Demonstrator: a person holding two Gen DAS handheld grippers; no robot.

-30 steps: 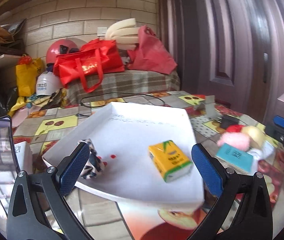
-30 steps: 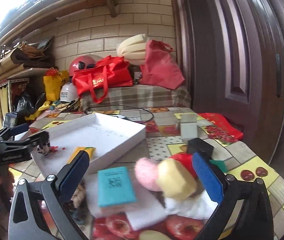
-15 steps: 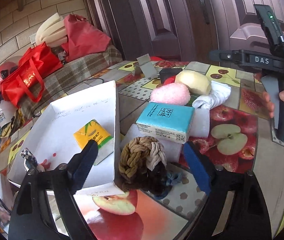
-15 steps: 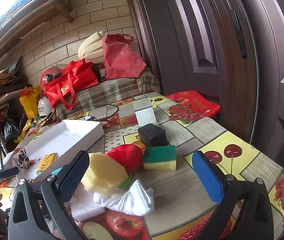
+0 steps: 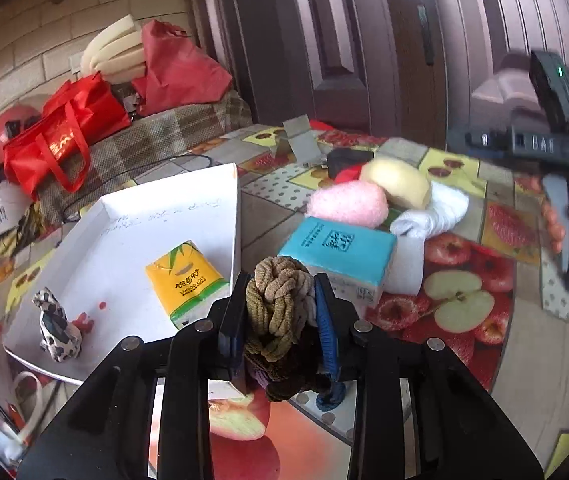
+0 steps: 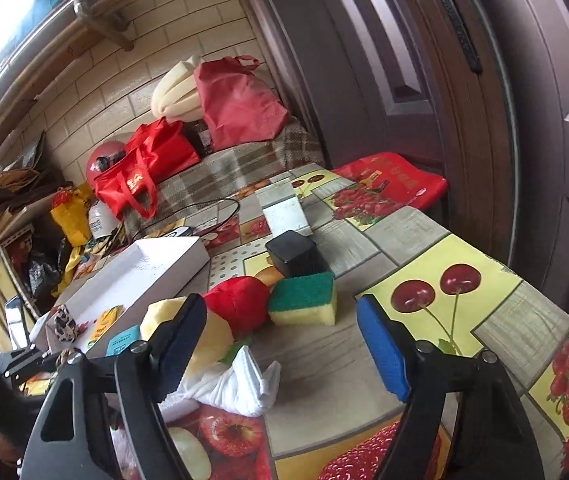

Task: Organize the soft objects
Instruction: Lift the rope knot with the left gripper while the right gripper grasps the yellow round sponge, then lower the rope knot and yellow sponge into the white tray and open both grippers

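My left gripper [image 5: 280,312] is shut on a brown braided hair tie bundle [image 5: 278,304], with darker scrunchies hanging below it. It is just right of the white tray [image 5: 124,216], which holds a yellow tissue pack [image 5: 184,278] and a black-and-white scrunchie [image 5: 56,330]. Beyond lie a teal tissue pack [image 5: 340,248], a pink puff [image 5: 348,204], a yellow sponge [image 5: 398,182] and a white cloth [image 5: 430,212]. My right gripper [image 6: 284,340] is open and empty above the white cloth [image 6: 236,384], near a green-yellow sponge [image 6: 304,300] and a red soft ball [image 6: 238,304].
A black box [image 6: 294,252] and a small white stand [image 6: 284,210] sit on the fruit-print tablecloth [image 6: 424,264]. A bench with red bags [image 5: 64,140] stands behind the table. A dark door [image 6: 384,80] is close on the right.
My left gripper closed on the braided hair tie bundle, after swinging from the tray towards the pile. My right gripper moved right, past the pile, and stayed open.
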